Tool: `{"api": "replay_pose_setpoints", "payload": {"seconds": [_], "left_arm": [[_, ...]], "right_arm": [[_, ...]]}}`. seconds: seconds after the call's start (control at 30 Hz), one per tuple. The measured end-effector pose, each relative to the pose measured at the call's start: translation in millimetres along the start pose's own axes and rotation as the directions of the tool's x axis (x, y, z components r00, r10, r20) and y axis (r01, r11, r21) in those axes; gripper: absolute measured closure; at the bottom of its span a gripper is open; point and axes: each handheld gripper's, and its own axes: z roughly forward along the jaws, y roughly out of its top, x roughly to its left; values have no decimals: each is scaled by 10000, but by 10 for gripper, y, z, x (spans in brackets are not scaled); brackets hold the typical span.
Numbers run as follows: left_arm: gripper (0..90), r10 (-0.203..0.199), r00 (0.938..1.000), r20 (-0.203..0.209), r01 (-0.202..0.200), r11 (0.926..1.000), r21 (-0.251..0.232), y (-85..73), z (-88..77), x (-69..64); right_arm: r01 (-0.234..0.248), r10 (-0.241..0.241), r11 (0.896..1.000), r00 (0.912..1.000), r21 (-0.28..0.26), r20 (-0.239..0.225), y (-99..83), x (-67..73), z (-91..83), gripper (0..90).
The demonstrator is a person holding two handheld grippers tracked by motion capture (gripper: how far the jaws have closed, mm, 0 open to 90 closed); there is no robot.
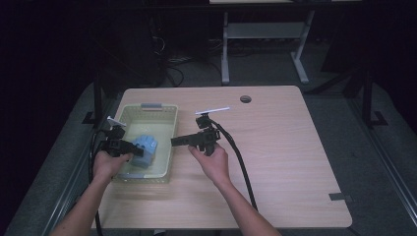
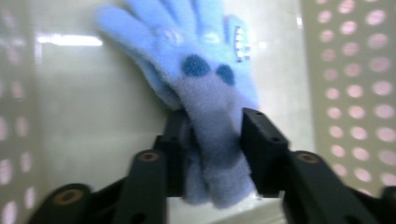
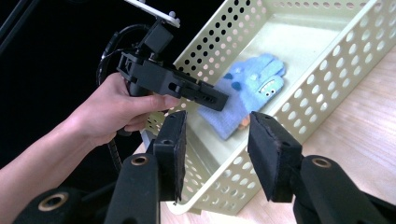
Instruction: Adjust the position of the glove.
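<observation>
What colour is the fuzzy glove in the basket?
Light blue glove with darker blue spots, clearest in the left gripper view.

Light wooden table (image 1: pixel 275 162) — rounded corners, a round cable hole (image 1: pixel 245 99) near its far edge, right of centre. Small dark grey tape strip (image 1: pixel 340 197) at the near right corner, close to the right edge. Beyond the far edge — a second desk's white frame (image 1: pixel 265 37) with splayed feet on grey floor (image 1: pixel 344 123), tangled black cables (image 1: pixel 169 61) to its left. Dark surroundings, black stand legs (image 1: pixel 366 98) on the floor off the right edge.
</observation>
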Motion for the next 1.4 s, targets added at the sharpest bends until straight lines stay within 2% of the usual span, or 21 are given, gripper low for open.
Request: {"api": "replay_pose_setpoints", "payload": {"seconds": [0.1, 0.23, 0.37, 0.53, 0.63, 0.83, 0.97, 1.23, 1.4], "left_arm": [[537, -142, 9999, -92, 141, 9997, -185, 2, -21, 11], [498, -260, 9996, -107, 252, 9968, -754, 13, -96, 20], [496, 115, 9999, -113, -127, 9929, -1180, 13, -193, -27], [493, 288, 9996, 61, -273, 9852, -1693, 18, -268, -113], [491, 682, 9976, 75, -657, 9809, -1832, 21, -294, -169], [464, 857, 9957, 351, -752, 9695, -2333, 20, -347, -268], [450, 1146, 9912, 659, -939, 9614, -2586, 20, -365, -354], [399, 1543, 9836, 932, -1212, 9489, -2914, 24, -352, -524], [365, 1666, 9793, 1151, -1236, 9420, -3121, 38, -333, -632]], "right_arm": [[-39, 39, 10000, 10000, -8, 33, -13, -17, -29, 567], [-96, 95, 10000, 9999, 9, 60, -31, -35, -61, 566], [-156, 157, 9999, 9998, -11, 141, -40, -54, -83, 564], [-178, 177, 9998, 9994, 39, 288, -64, -107, -122, 553], [-155, 157, 9999, 9991, -65, 387, -74, -130, -169, 550], [-175, 186, 9997, 9978, -173, 644, -98, -182, -290, 541], [-343, 363, 9991, 9962, -264, 789, -117, -240, -388, 530], [-502, 555, 9974, 9927, -516, 1074, -160, -333, -598, 503], [-544, 626, 9962, 9903, -684, 1242, -184, -374, -716, 480]]}}
